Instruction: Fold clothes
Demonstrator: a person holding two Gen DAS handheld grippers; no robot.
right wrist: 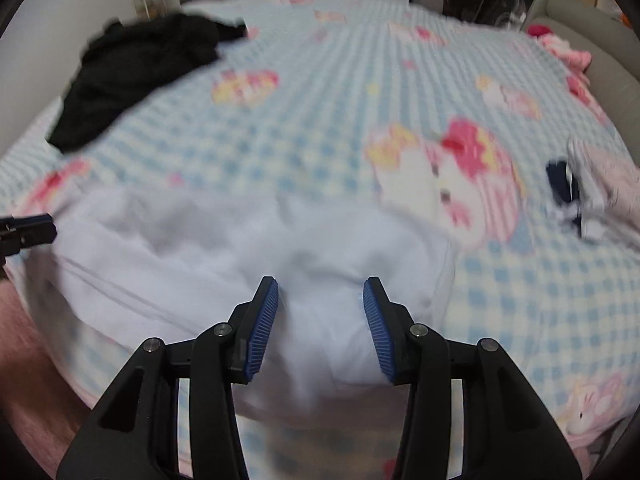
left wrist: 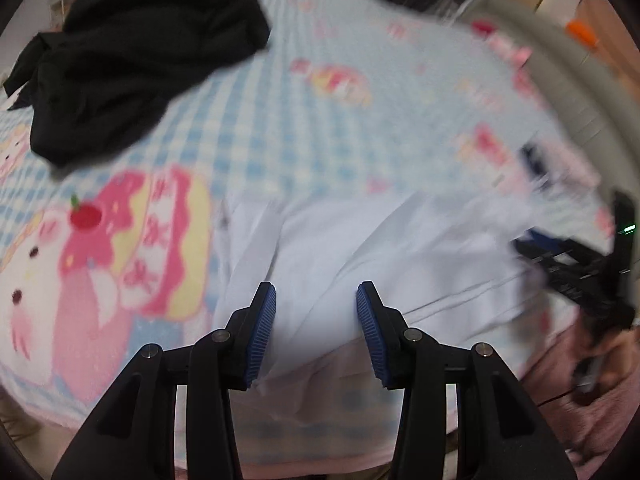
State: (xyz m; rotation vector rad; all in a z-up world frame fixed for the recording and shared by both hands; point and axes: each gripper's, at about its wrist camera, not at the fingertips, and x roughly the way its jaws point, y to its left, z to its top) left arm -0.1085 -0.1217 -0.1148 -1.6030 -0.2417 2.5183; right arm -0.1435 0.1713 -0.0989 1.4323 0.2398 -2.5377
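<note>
A pale lilac-white garment [left wrist: 340,248] [right wrist: 224,248] lies crumpled near the front edge of a bed. My left gripper [left wrist: 316,300] is open above its near left part, blue pads spread wide, cloth showing between them. My right gripper [right wrist: 320,294] is open over the garment's right part, nothing pinched. The right gripper appears at the right edge of the left wrist view [left wrist: 568,264]. The left gripper's tip shows at the left edge of the right wrist view [right wrist: 28,232]. Both views are motion-blurred.
The bed carries a blue-checked blanket [left wrist: 280,128] [right wrist: 304,128] with pink cartoon prints. A black garment [left wrist: 132,68] [right wrist: 140,72] lies at the far left. More clothes, white and navy [right wrist: 576,196], lie at the right. A grey headboard [left wrist: 580,92] curves along the right.
</note>
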